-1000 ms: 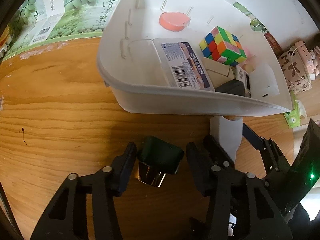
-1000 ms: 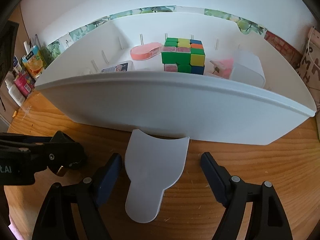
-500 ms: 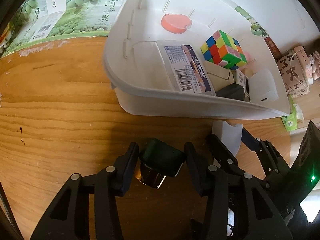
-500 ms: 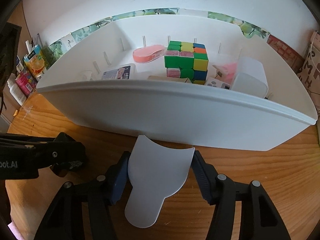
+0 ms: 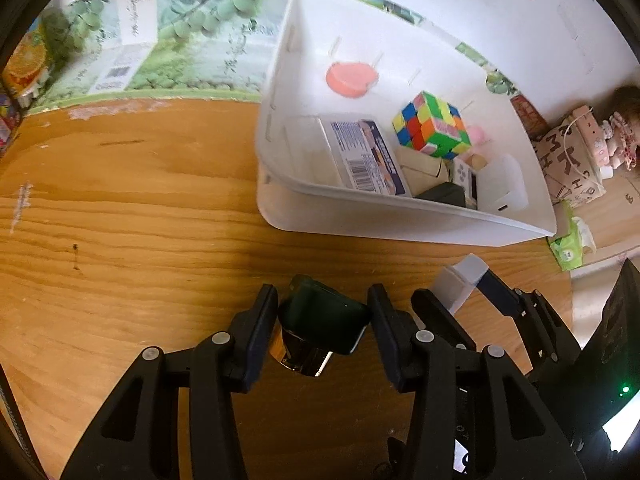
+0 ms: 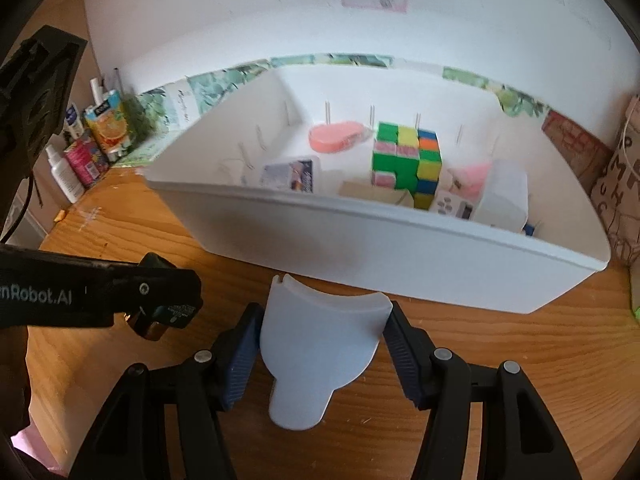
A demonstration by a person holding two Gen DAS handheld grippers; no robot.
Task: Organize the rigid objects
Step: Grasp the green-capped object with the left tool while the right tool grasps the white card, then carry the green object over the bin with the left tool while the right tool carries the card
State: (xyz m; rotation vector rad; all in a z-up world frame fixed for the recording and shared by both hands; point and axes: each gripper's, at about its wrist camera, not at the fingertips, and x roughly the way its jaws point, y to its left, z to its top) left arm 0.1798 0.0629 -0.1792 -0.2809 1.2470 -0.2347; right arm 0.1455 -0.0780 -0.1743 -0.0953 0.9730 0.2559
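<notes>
A wooden desk [image 5: 120, 208] meets a white wall [image 6: 240, 20], with a green fruit-printed carton [image 5: 192, 40] at its back edge, bottles and a juice box [image 6: 106, 124] at one corner, and a green tissue pack [image 5: 570, 246] beside patterned bags [image 5: 568, 160].

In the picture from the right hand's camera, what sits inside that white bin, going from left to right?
Blue-labelled box → flat pink case → colourful puzzle cube → small grey gadget with buttons → white box.
</notes>
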